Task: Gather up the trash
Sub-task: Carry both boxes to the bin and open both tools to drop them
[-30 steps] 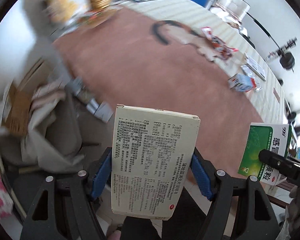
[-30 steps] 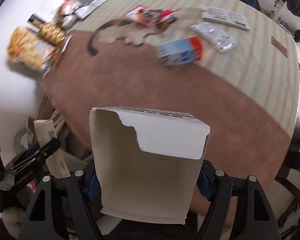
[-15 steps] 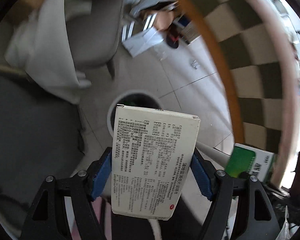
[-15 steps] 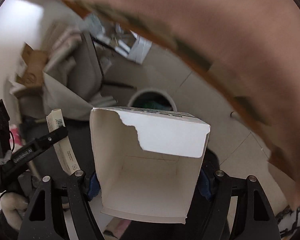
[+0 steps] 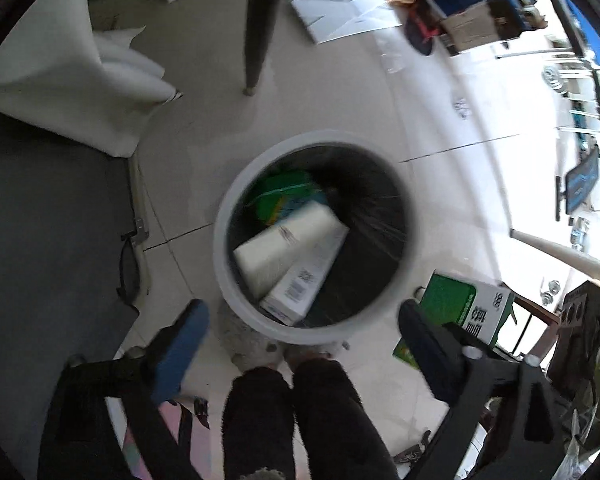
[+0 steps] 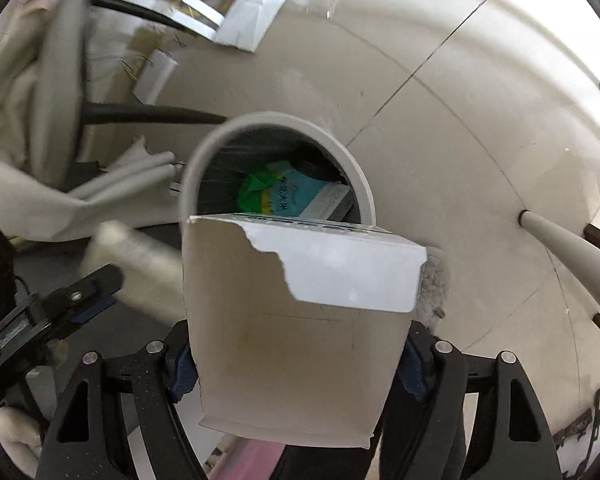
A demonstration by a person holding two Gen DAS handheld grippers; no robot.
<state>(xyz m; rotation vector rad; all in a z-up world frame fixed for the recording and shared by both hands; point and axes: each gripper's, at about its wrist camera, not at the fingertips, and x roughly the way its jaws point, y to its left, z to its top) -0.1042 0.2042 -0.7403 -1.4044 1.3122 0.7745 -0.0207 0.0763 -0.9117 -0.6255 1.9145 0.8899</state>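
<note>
Boxes over the round bin point(image 5: 236, 304)
Left gripper point(image 5: 302, 322) was opening, empty, above a barcoded white box point(image 5: 296, 256) inside; right gripper point(image 6: 296, 356), loosening, still bracketed a torn carton point(image 6: 296, 320); lettering unreadable.

Floor point(image 5: 340, 92): pale tiles with thin dark joints, below my tongs.
Bin point(image 5: 224, 248): round, grey rim, dark liner, standing on the tiles just ahead of my left tongs; in my right view point(image 6: 360, 184) it sits ahead of them, partly hidden.
Chair leg point(image 5: 256, 40): dark, foot on the tiles beyond the bin.
White cloth point(image 5: 60, 80): draped down to the tiles, ahead-left of my left tongs.
Flat white box point(image 5: 340, 12): lying on the tiles far ahead, right of the chair leg.
Pale leg point(image 6: 560, 240): slanting to the tiles, right of my right tongs.
</note>
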